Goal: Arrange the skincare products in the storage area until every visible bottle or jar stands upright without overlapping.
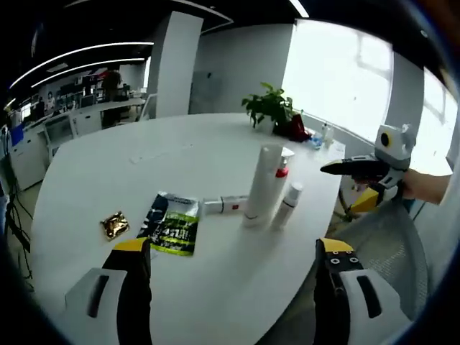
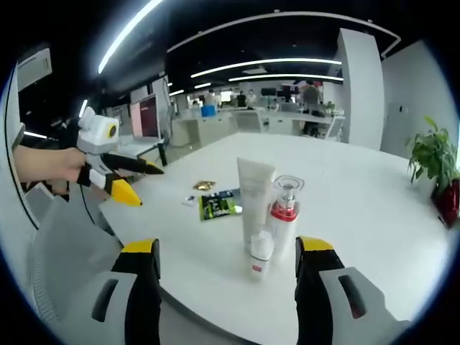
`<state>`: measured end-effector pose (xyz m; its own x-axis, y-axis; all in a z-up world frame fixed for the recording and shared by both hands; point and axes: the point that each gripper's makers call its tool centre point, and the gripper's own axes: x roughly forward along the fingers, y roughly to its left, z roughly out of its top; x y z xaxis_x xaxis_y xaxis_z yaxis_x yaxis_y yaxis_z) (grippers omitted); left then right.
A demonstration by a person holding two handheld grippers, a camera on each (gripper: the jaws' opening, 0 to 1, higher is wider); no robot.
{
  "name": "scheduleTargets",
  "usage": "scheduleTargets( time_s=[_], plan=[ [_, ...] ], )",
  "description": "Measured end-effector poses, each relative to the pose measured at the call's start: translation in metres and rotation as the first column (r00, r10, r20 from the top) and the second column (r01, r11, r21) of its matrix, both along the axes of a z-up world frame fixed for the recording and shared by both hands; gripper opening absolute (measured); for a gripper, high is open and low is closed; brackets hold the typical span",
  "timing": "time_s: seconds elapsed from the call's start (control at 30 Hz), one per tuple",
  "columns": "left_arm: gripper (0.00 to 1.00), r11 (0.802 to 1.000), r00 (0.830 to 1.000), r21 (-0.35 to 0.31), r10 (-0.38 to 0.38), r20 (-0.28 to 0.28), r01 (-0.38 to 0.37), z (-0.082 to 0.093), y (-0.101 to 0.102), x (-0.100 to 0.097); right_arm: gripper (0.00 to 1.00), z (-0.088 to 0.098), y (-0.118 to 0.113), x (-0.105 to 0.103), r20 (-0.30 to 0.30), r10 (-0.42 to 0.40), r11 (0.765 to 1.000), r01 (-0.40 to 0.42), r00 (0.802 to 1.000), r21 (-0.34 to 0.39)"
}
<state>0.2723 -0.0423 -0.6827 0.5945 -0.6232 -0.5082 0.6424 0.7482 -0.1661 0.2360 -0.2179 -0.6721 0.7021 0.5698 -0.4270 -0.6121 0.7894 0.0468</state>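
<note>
Three bottles (image 1: 272, 188) upright, small tube (image 1: 224, 205) lying flat, white table (image 1: 180, 151)

I see a broad white table (image 1: 180, 154), mostly bare, with wide open surface toward its far side and left edge. Near the front edge three upright containers cluster tightly: a tall white tube (image 1: 260, 185), a red-collared pump bottle (image 2: 284, 215) touching or just behind it, and a small white bottle (image 1: 285, 206) just beside them. No gap between them looks passable. A small tube (image 1: 224, 205) lies flat against the cluster's left side. Further left sit a green packet (image 1: 169, 223) and a gold wrapper (image 1: 113, 225), with bare table between them. A potted plant (image 1: 269, 108) stands well apart at the far edge. A mesh chair (image 1: 384, 244) crowds the table's near edge.
</note>
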Motion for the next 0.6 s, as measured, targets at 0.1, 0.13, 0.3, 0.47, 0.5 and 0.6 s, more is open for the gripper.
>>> scheduleTargets(
  time_s=[0.1, 0.13, 0.3, 0.47, 0.5, 0.6],
  plan=[
    [0.86, 1.0, 1.0, 0.013, -0.025, -0.005, 0.025, -0.005, -0.004, 0.005, 0.76, 0.0, 0.0, 0.0, 0.0, 0.001, 1.0, -0.001, 1.0, -0.003],
    [0.86, 0.999, 0.999, 0.022, -0.035, -0.008, 0.035, -0.006, -0.006, 0.006, 0.76, -0.001, 0.0, 0.0, -0.002, 0.0, 1.0, 0.0, 1.0, -0.006],
    [0.85, 0.994, 0.996, 0.059, -0.087, -0.011, 0.088, -0.016, -0.01, 0.016, 0.76, -0.002, -0.001, 0.0, -0.007, -0.003, 1.0, 0.003, 1.0, -0.017],
    [0.83, 0.99, 0.993, 0.079, -0.116, -0.021, 0.118, -0.021, -0.014, 0.025, 0.76, -0.003, -0.002, 0.002, -0.009, -0.01, 0.999, 0.009, 1.0, -0.032],
    [0.83, 0.989, 0.992, 0.079, -0.122, -0.022, 0.123, -0.023, -0.015, 0.027, 0.76, -0.004, -0.003, 0.002, -0.01, -0.011, 0.999, 0.011, 1.0, -0.036],
    [0.82, 0.986, 0.99, 0.086, -0.138, -0.027, 0.14, -0.025, -0.016, 0.034, 0.76, -0.004, -0.003, 0.002, -0.01, -0.012, 0.999, 0.012, 1.0, -0.043]
  ],
)
